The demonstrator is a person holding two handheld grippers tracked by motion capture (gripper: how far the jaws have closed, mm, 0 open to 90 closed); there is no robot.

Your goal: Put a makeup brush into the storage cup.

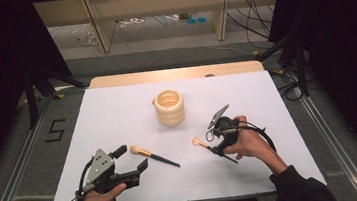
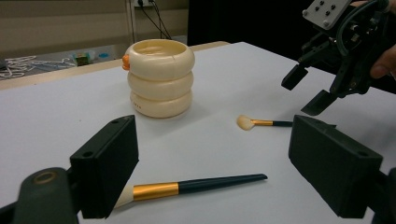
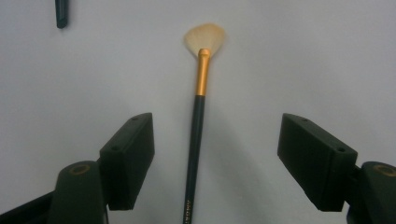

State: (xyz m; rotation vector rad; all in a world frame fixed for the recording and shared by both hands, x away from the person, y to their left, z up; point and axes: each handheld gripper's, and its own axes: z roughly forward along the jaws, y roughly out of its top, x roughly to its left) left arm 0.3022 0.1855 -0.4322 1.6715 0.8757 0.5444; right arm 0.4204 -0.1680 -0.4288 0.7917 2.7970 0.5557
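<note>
A cream ringed cup stands upright at the middle of the white sheet. Two makeup brushes with dark handles and gold ferrules lie in front of it. The left brush rests just ahead of my left gripper, whose jaws stand open with the bristle end near one of them. My right gripper hangs open over the fan brush; the handle runs between its jaws, and the pads are apart from it.
The white sheet covers a wooden table. Behind the table are wooden frame legs and loose cables on the floor. Metal rails run along both sides, and a "5" mark lies on the floor at left.
</note>
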